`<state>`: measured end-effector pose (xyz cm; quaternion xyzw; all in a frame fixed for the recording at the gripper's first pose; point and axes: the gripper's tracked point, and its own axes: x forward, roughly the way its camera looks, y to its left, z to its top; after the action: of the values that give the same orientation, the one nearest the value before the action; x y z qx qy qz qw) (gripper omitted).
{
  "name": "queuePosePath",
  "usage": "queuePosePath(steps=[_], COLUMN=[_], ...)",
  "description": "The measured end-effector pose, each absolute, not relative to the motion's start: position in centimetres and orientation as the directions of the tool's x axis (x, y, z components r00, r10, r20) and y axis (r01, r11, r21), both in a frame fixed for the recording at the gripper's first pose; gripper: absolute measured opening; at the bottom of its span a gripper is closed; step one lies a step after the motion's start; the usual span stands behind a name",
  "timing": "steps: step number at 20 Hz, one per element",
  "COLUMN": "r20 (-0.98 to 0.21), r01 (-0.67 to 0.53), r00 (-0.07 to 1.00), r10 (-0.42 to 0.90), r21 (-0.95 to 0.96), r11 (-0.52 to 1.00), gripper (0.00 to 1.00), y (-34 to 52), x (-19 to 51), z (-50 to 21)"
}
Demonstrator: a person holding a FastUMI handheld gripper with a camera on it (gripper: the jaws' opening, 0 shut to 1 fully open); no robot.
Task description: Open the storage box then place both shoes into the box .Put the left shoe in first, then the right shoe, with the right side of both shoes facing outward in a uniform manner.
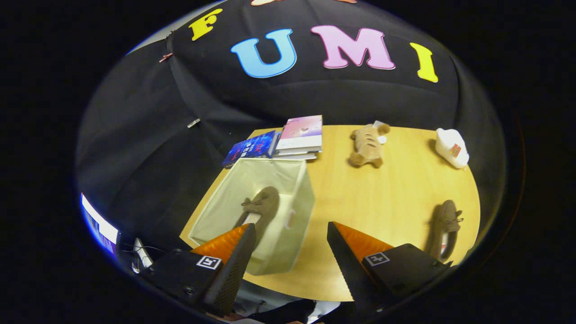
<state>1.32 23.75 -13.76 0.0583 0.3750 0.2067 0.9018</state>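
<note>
An open cream fabric storage box (pixel 294 198) stands on the wooden table (pixel 382 202), ahead of my left finger. One brown shoe (pixel 262 205) lies inside it, toe pointing away from me. The other brown shoe (pixel 444 225) lies on the table beyond my right finger, near the table's right edge. My gripper (pixel 291 234) hovers above the near side of the box, open, with nothing between its fingers.
Beyond the box lie a blue book (pixel 252 147) and a stack of books with a pink cover (pixel 300 137). A brown plush toy (pixel 366 145) and a white soft object (pixel 451 147) sit at the far side of the table.
</note>
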Motion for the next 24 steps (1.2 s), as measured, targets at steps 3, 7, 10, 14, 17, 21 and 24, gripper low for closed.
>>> queuePosePath(steps=[3, 7, 10, 14, 17, 21, 24], r20=[-0.651, -0.680, -0.726, -0.777, -0.808, -0.871, -0.877], r01=[-0.282, -0.178, -0.104, -0.066, -0.085, -0.081, -0.048], r00=[0.684, 0.704, 0.677, 0.626, 0.587, 0.489, 0.477], r10=[0.328, 0.206, 0.121, 0.064, 0.050, 0.047, 0.052], r21=[0.178, 0.111, 0.068, 0.028, 0.000, 0.008, 0.033], r11=[0.943, 0.978, 0.992, 0.997, 0.996, 0.997, 0.998], gripper=[0.99, 0.99, 0.99, 0.99, 0.99, 0.99, 0.99], y=[15.6, 4.5, -3.5, -10.0, -12.6, -14.0, -14.0], x=[1.7, 2.6, 2.2, 2.7, 3.3, 4.0, 5.9], z=[-14.3, -17.0, -20.0, -24.7, -28.3, -32.6, -34.7])
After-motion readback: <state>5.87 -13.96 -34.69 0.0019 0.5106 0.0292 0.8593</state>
